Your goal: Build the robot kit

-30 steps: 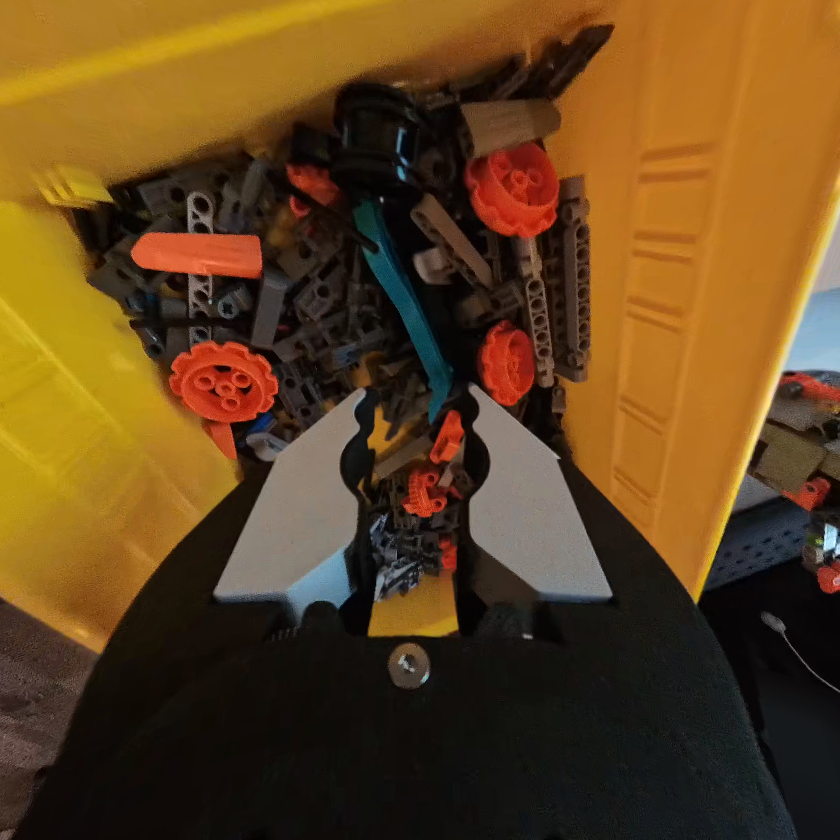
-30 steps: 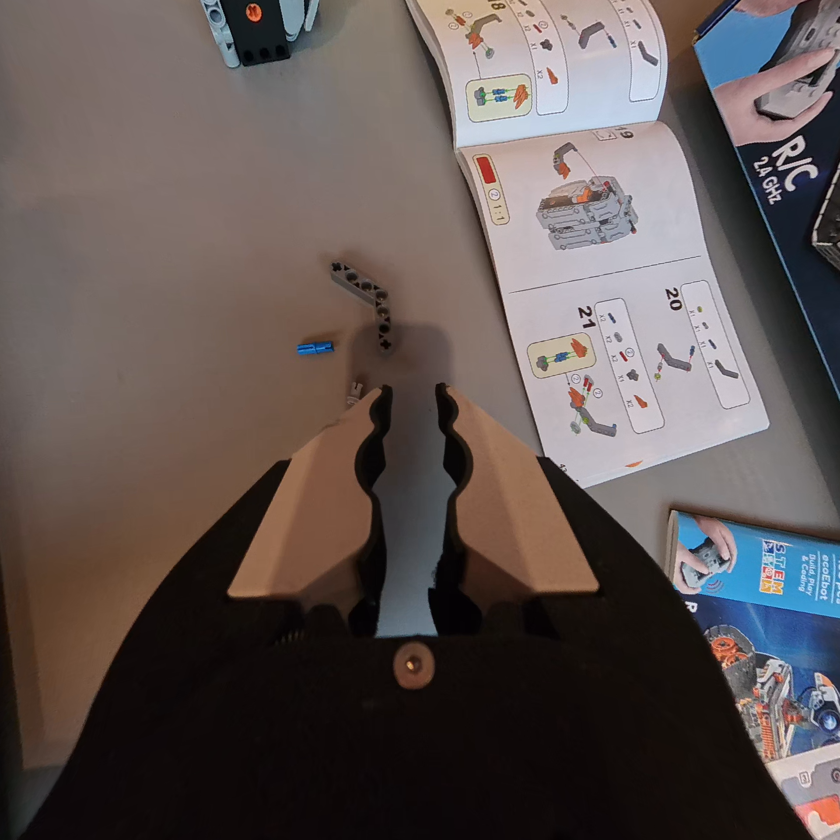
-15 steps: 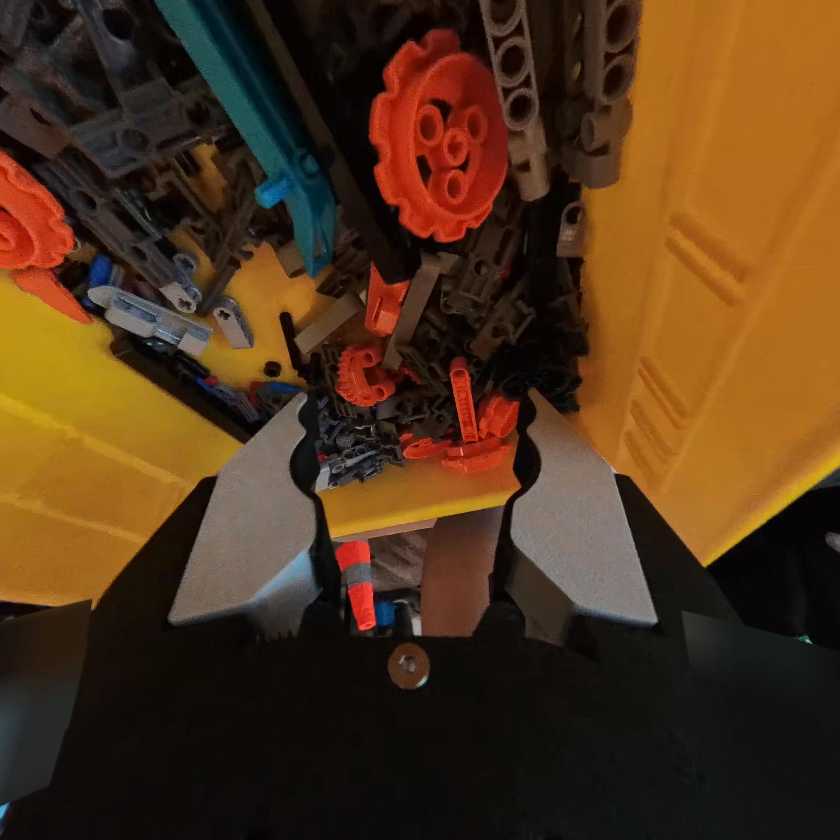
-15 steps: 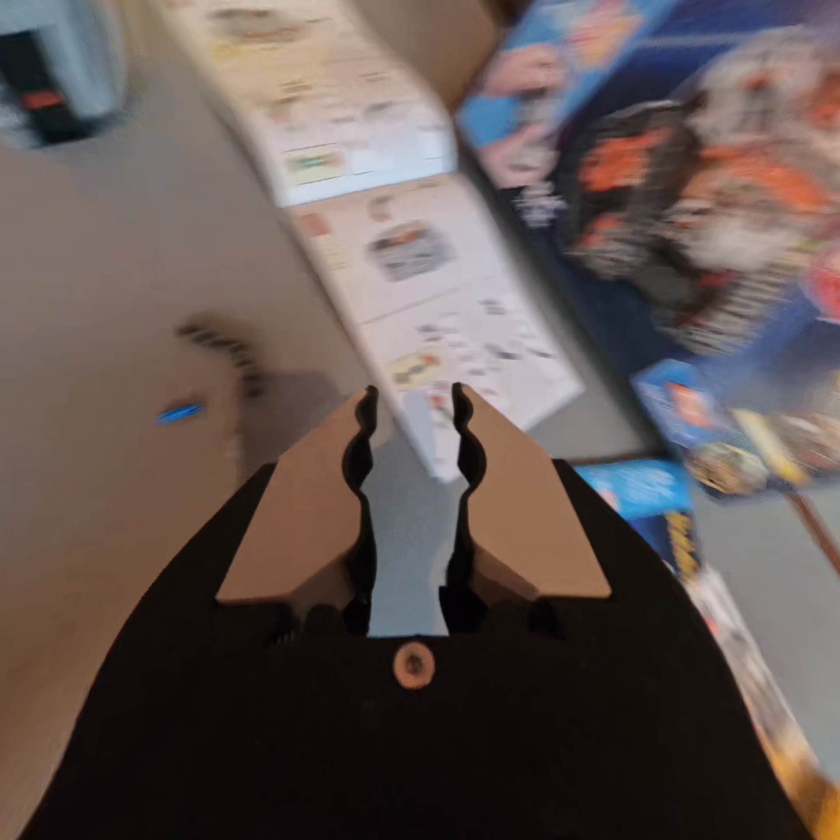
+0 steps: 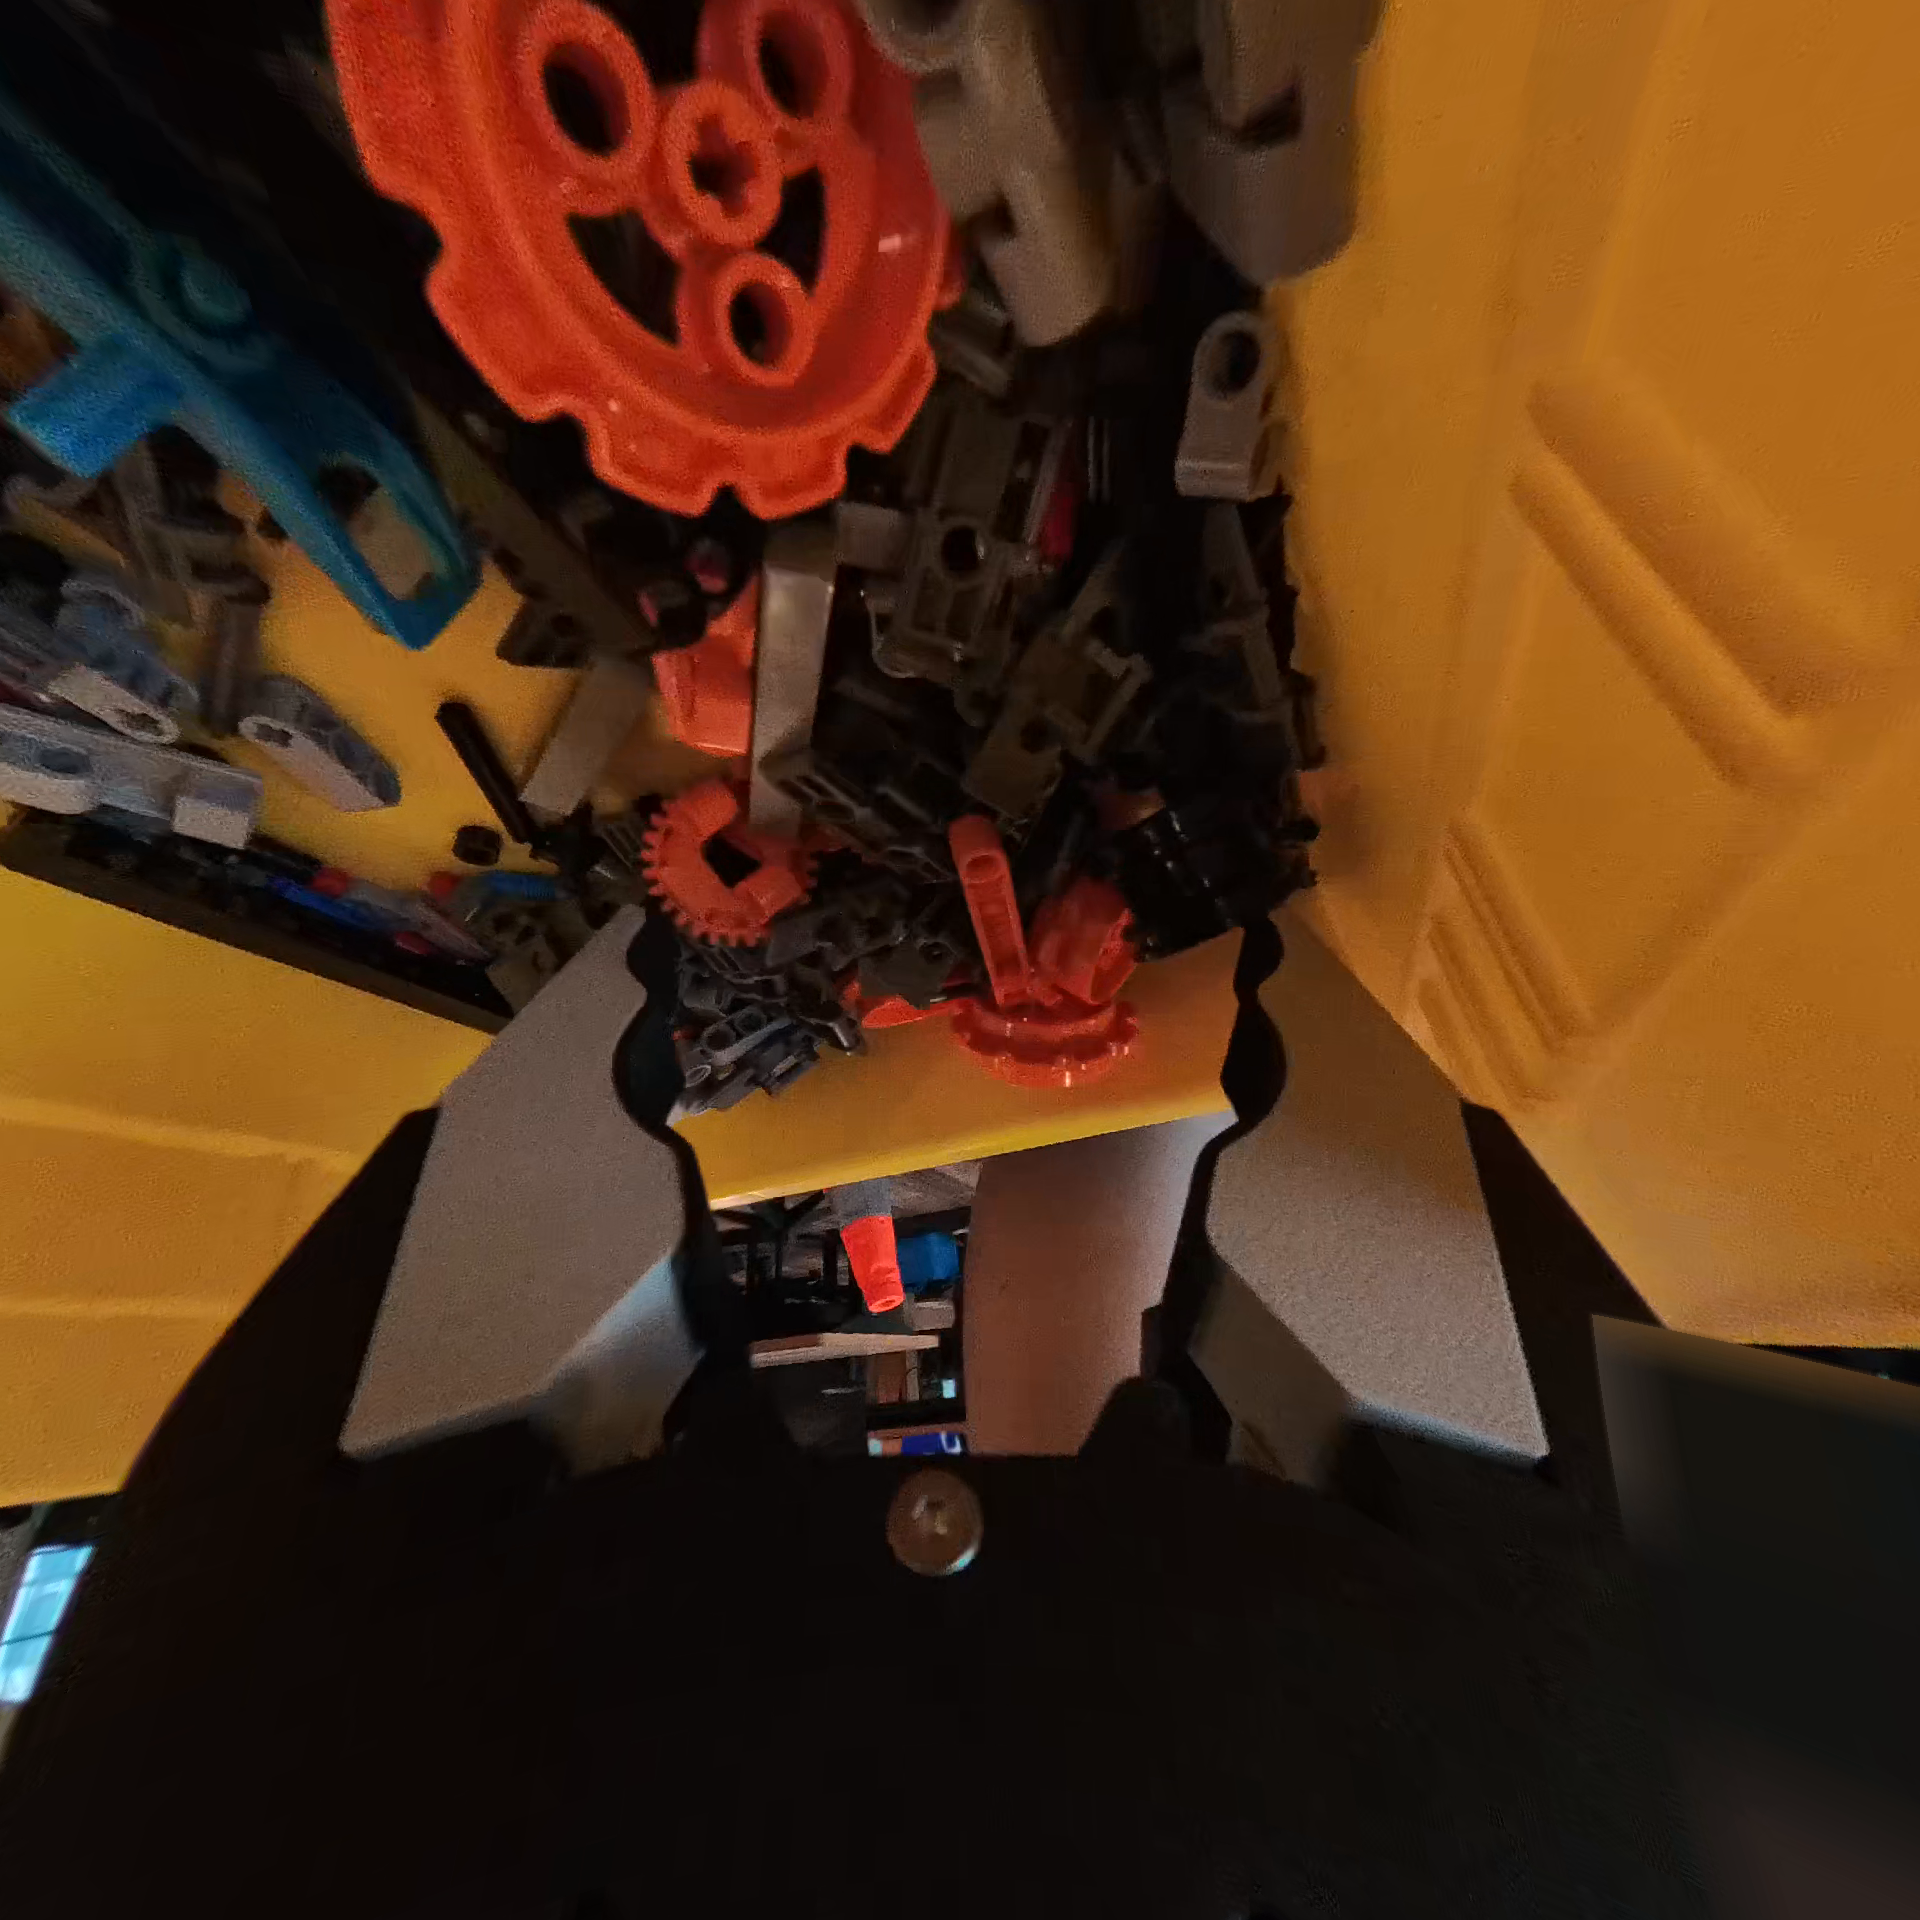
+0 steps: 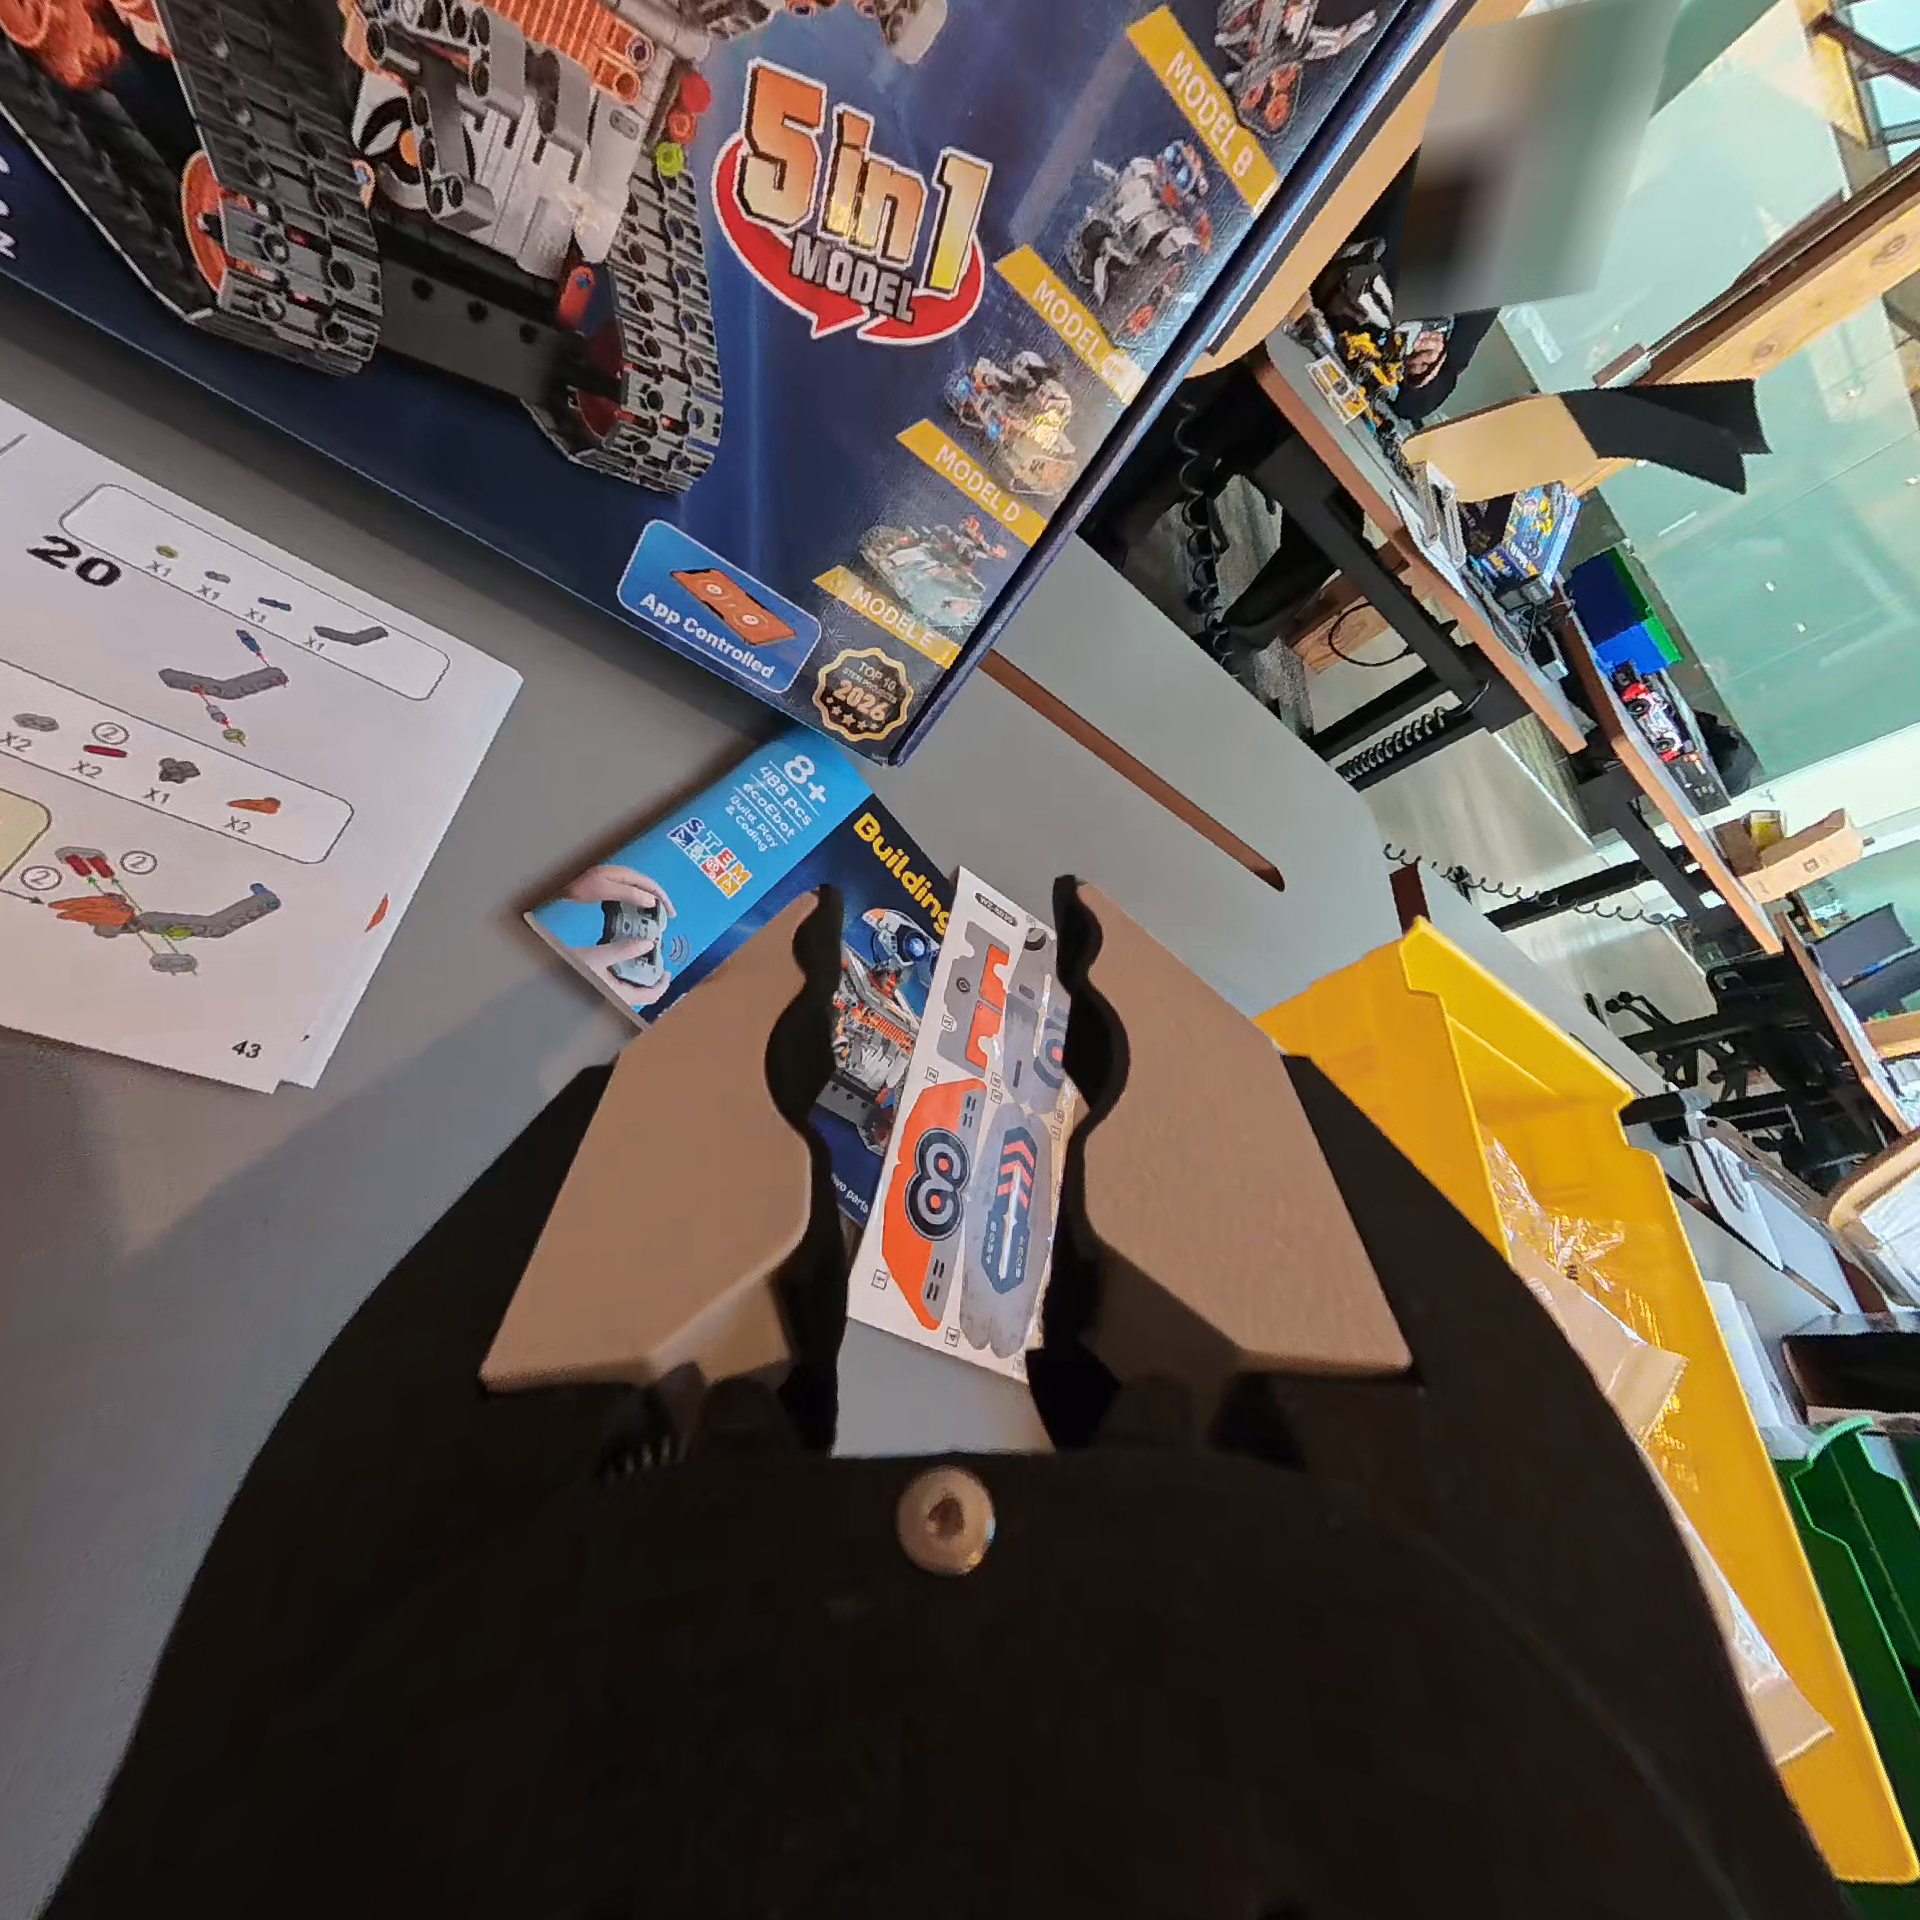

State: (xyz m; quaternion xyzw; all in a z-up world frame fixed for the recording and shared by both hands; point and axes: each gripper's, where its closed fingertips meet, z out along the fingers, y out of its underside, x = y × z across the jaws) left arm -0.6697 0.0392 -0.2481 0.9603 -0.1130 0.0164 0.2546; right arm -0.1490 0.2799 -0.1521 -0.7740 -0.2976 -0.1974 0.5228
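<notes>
My left gripper (image 5: 945,935) is open wide and empty, its tips just over the front lip of a yellow bin (image 5: 1621,623). The bin holds a heap of loose building-set parts: a large orange toothed wheel (image 5: 665,229), a small orange gear (image 5: 722,868), an orange pin beam (image 5: 992,894), a teal beam (image 5: 239,405) and many dark grey pieces. My right gripper (image 6: 940,904) is open and empty above a grey table (image 6: 208,1299). Between its fingers lie a sticker sheet (image 6: 971,1143) and a blue booklet (image 6: 727,883).
An open instruction booklet (image 6: 208,748) lies at the left of the right wrist view. A large blue set box (image 6: 623,312) lies behind it. A second yellow bin (image 6: 1558,1247) with clear bags stands at the right, with a green bin (image 6: 1860,1538) beside it. Other desks stand beyond.
The left gripper has opened wider and moved close into the bin's parts heap. The right gripper has swung right, away from the grey bent beam and blue pin, to the booklet and sticker sheet.
</notes>
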